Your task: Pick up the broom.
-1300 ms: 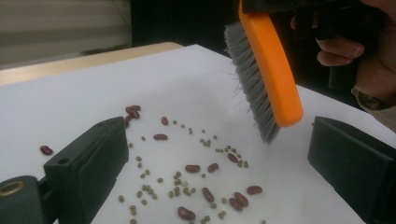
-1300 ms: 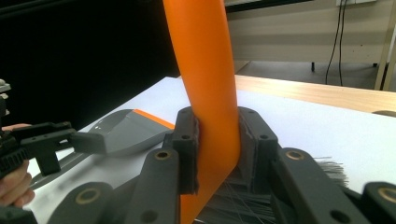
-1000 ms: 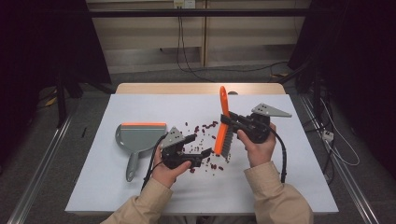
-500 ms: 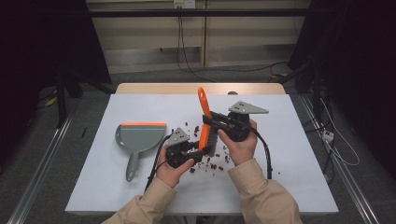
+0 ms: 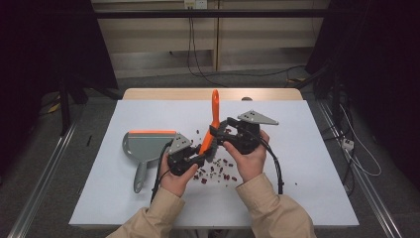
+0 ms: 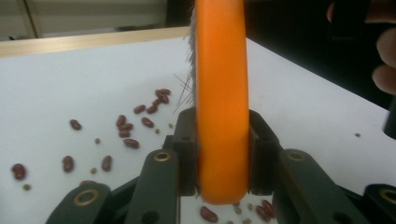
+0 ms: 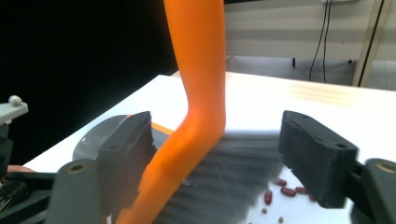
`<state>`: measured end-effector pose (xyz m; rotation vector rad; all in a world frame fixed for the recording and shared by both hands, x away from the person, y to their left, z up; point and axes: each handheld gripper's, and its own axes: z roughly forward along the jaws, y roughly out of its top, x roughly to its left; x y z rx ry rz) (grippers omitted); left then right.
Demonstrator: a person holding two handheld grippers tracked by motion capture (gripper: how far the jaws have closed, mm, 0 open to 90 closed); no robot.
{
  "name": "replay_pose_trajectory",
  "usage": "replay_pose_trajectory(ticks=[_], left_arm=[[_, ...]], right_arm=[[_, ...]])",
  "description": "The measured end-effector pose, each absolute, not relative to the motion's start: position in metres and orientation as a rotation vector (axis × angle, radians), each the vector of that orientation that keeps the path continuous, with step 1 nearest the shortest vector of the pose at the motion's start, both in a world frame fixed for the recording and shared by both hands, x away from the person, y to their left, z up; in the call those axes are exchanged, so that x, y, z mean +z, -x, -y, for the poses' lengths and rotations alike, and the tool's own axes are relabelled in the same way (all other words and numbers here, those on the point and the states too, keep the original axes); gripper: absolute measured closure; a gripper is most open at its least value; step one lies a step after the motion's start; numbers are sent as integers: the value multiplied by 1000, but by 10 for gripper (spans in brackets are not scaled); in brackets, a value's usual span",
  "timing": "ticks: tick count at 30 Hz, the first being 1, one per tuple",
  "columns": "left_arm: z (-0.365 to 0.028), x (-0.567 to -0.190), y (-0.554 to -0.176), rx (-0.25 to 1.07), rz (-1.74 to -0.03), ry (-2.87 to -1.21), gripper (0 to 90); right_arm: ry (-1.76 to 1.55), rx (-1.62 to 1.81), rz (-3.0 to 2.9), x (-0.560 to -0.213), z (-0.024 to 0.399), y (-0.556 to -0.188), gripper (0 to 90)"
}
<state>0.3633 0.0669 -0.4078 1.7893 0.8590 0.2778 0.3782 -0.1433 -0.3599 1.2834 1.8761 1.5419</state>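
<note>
Orange brush (image 5: 213, 124) stands upright mid-table among scattered beans (image 5: 218, 171), between both grippers; a grey dustpan (image 5: 143, 148) lies to the left on the white table (image 5: 307, 163), dark room and cables beyond. Left gripper view: left gripper (image 6: 222, 158) fingers clenched on the brush's lower end. Right gripper view: right gripper (image 7: 219, 158) fingers have just been opening, released, brush between them untouched. Risk: held low by one grip, the brush may tip and scatter beans.
</note>
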Motion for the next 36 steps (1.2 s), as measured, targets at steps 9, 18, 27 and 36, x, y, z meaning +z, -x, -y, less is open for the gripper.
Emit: replay_pose_trajectory(ticks=[9, 18, 27, 36], left_arm=[[-62, -405, -357, 333, -850, -1765, 695], [-53, -403, -347, 419, -790, -1776, 631], [-51, -406, -350, 467, -816, -1784, 521], [-60, -406, -353, 410, -779, -1732, 370]], right_arm=[[-1432, 1552, -1861, -373, 121, -379, 262], [-1538, 1596, -1868, -369, 117, -382, 508], [-1519, 1611, -1951, -362, 109, -383, 659], [-1477, 1673, -1936, -359, 124, -390, 695]])
